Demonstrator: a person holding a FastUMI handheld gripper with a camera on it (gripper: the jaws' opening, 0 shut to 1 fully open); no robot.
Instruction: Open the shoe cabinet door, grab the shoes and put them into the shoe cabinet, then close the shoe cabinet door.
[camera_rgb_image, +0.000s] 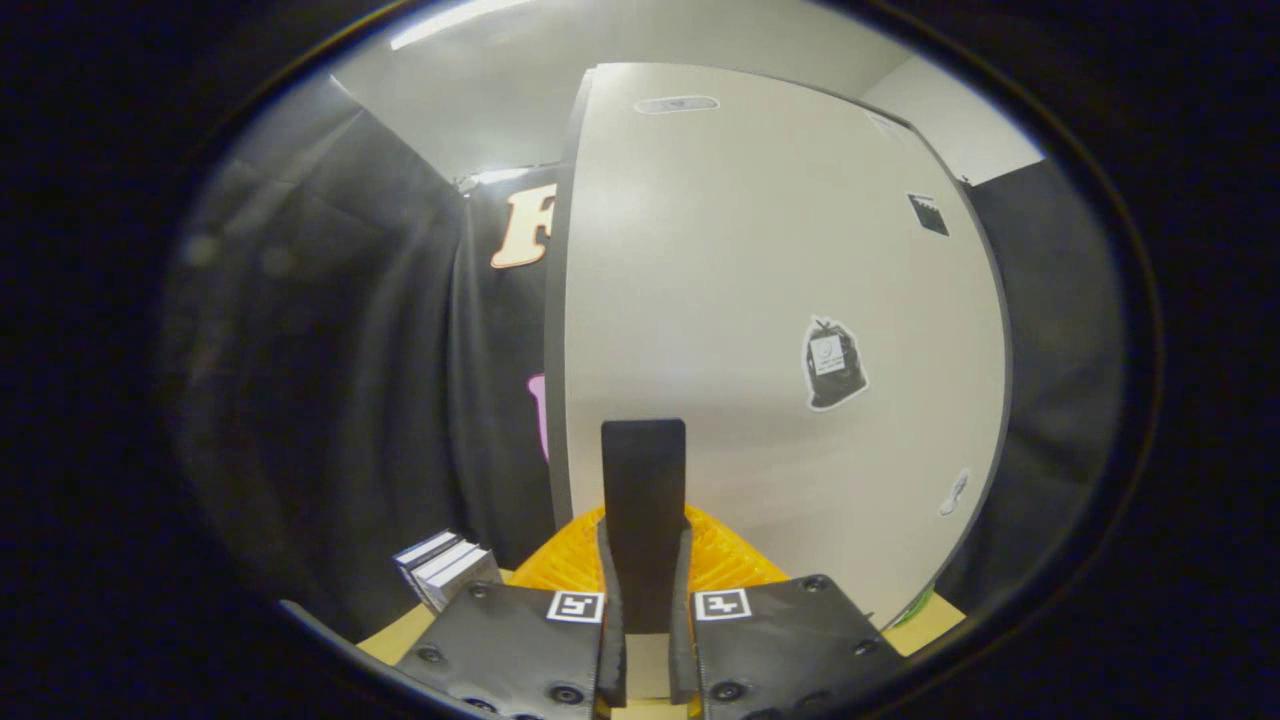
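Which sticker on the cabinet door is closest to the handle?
The black bag-shaped sticker, just beyond the handle the gripper clamps; the others sit along the door's top and far edge.

We saw our claw (645, 590) closed on a dark flat handle (643, 500), white cabinet door (760, 300) just ahead, bag sticker (834, 363) on it, orange ribbed object (725, 555) below.

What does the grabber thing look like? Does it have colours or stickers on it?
The gripper is mostly black. Two flat black blocks sit at its base, dotted with small round screws. Each block carries a little white square marker with a black blocky pattern. Its two thin dark fingers are shut on a flat black handle, with ribbed orange parts fanning out behind them. No cables show.
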